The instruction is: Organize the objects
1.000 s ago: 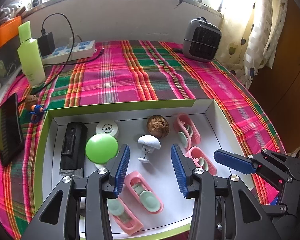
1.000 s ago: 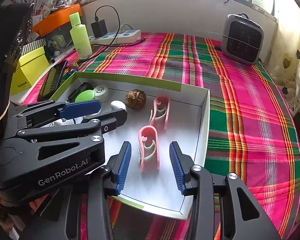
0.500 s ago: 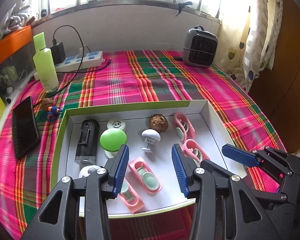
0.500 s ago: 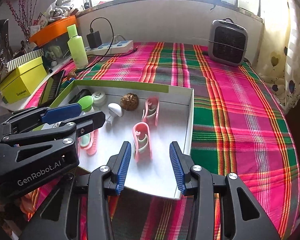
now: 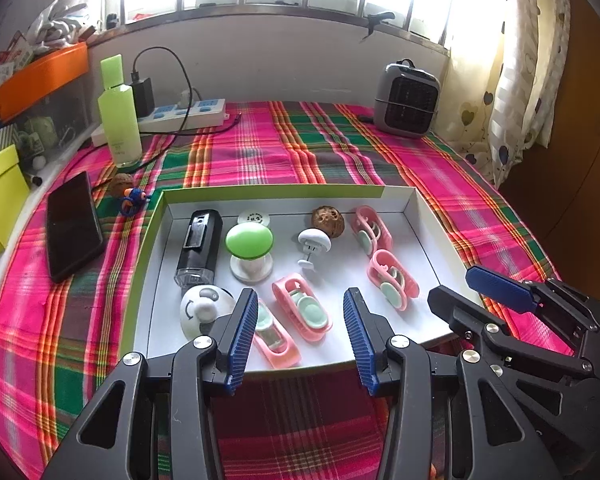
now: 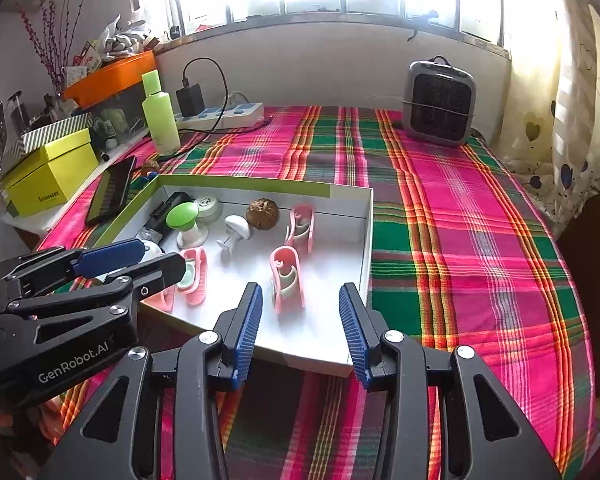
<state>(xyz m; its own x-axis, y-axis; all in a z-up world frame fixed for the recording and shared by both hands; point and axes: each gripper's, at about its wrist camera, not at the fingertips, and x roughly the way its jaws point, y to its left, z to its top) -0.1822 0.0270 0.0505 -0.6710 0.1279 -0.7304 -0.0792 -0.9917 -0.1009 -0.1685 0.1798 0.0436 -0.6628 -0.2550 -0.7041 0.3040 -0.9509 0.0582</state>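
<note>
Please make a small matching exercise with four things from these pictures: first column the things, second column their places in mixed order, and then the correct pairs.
Things:
1. walnut
2. phone
3. small heater
4. green bottle

Places:
A. far right corner of the plaid cloth, near the curtain
B. inside the white tray, at its back wall
C. standing in front of the power strip
D. flat on the cloth, left of the tray

Pairs: 1-B, 2-D, 3-A, 4-C

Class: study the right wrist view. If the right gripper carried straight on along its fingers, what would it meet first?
Probably the nearer pink clip in the white tray, which sits between the right gripper fingers' lines; depth is unclear.
</note>
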